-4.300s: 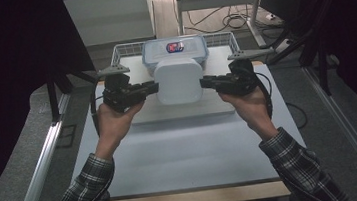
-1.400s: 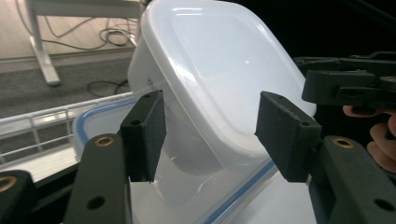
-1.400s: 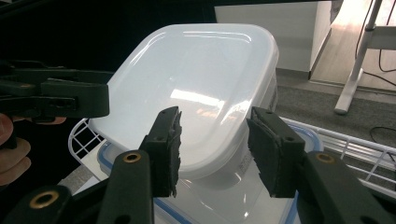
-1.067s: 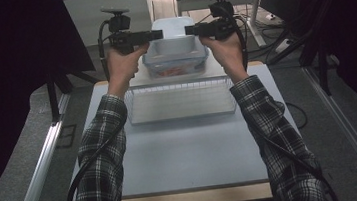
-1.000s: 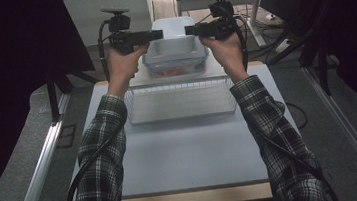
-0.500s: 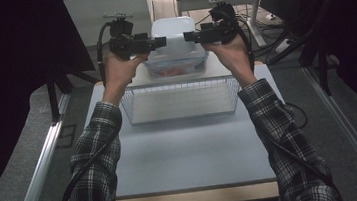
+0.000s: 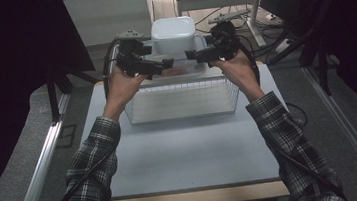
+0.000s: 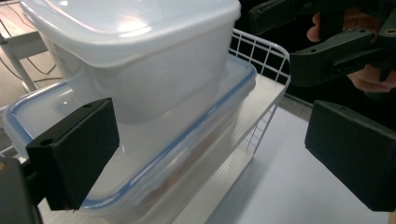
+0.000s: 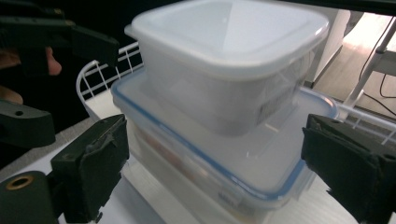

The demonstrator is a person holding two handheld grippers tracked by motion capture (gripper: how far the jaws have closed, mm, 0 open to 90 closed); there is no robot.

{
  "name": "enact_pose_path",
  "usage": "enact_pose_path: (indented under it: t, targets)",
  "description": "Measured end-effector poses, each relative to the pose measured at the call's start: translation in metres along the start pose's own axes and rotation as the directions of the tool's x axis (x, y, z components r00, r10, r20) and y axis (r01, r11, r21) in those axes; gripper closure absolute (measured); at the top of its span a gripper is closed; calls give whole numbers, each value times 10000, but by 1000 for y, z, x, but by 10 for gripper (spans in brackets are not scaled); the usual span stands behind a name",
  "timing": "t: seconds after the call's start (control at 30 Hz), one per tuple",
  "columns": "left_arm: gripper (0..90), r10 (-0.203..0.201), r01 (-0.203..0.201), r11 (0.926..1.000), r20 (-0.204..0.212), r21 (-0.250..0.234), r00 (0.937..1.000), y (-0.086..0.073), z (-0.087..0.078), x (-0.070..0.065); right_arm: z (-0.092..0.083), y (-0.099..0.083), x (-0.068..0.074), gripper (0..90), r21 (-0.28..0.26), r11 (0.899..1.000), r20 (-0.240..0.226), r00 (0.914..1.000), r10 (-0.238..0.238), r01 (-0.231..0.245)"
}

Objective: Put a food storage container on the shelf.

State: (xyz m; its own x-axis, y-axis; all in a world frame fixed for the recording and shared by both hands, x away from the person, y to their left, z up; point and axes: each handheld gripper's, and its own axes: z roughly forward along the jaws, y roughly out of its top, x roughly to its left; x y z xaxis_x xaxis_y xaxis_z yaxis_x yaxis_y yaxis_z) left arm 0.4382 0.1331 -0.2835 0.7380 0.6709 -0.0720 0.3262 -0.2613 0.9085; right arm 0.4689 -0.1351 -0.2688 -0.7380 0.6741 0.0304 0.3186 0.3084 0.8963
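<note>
A white lidded square tub stands on a clear flat box with a blue-rimmed lid at the table's far edge. My left gripper and right gripper hover at either side of the stack, in front of it. Both are open, and their jaws have just been opening. In the left gripper view the white tub and the blue-rimmed box lie past my left gripper, touching neither pad. In the right gripper view the stack sits beyond my right gripper in the same way.
A white wire basket stands on the pale table just in front of the stack, below both hands. Wire rails edge the stack's base. Metal frames and cables flank the table.
Both hands have drawn back toward the person and sunk a little. Both pairs of jaws stand wider than a second ago. Several seconds back, the white tub was at mid table between the grippers.
</note>
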Motion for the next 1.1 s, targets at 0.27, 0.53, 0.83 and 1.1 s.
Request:
enact_pose_path:
  t: [0.27, 0.53, 0.83, 1.1]
  targets:
    - [24, 267, -267, 9996, 307, 21, 9992, -13, -2, -10, -6, -15, 0, 57, 22, 10000, -208, 9998, 15, -15]
    - [22, 689, -693, 9976, 605, 34, 9958, -33, -3, -26, -14, -38, 7, 49, 22, 9999, -509, 9987, -100, 101]
    - [22, 997, -1018, 9946, 877, 197, 9911, -59, -4, -43, -23, -65, 21, 48, 81, 9992, -828, 9958, -381, 389]
    - [22, 1003, -1040, 9939, 924, 366, 9907, -79, -9, -49, -31, -85, 28, 47, 201, 9981, -971, 9937, -553, 575]
